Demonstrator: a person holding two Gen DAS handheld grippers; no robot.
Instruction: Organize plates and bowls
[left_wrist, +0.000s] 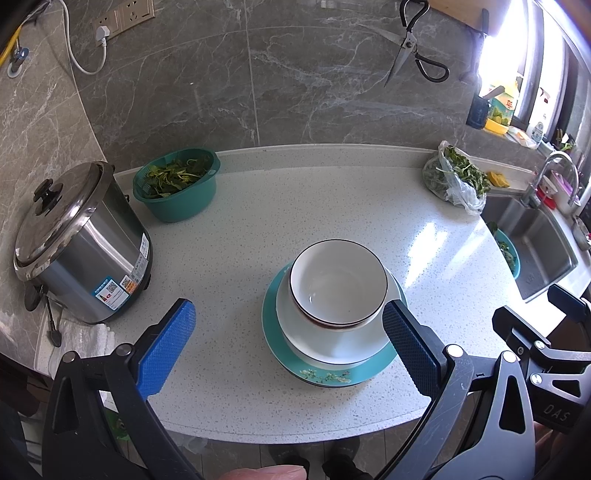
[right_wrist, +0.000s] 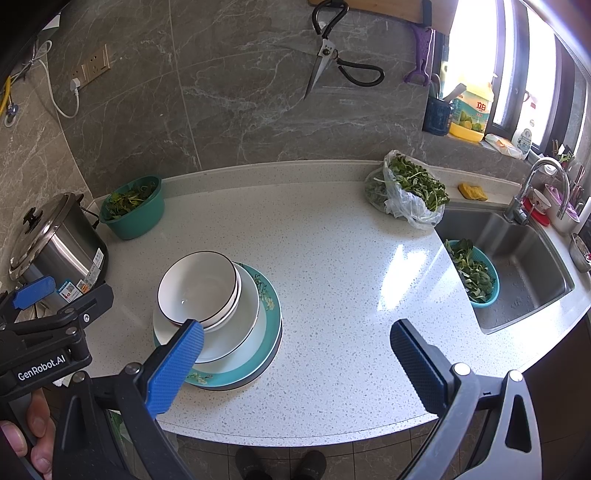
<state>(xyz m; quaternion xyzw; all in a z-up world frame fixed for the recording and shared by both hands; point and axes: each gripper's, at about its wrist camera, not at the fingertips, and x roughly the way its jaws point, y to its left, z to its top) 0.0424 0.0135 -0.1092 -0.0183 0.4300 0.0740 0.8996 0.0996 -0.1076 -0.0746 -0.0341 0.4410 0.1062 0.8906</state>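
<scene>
One stack of dishes stands on the speckled white counter near its front edge. A white bowl with a dark rim (left_wrist: 338, 282) (right_wrist: 197, 286) is nested on top, over a white plate (left_wrist: 334, 341) (right_wrist: 236, 328), which rests on a teal flowered plate (left_wrist: 332, 374) (right_wrist: 236, 373). My left gripper (left_wrist: 288, 330) is open, its right finger just in front of the stack's right side and nothing between the fingers. My right gripper (right_wrist: 297, 349) is open too, to the right of the stack, its left finger overlapping the stack's near edge in view.
A steel rice cooker (left_wrist: 79, 243) (right_wrist: 55, 243) stands at the left, a teal basin of greens (left_wrist: 177, 184) (right_wrist: 133, 206) behind it. A plastic bag of greens (right_wrist: 406, 192) lies near the sink (right_wrist: 517, 266), which holds a teal colander (right_wrist: 474, 271). Scissors (right_wrist: 332, 62) hang on the wall.
</scene>
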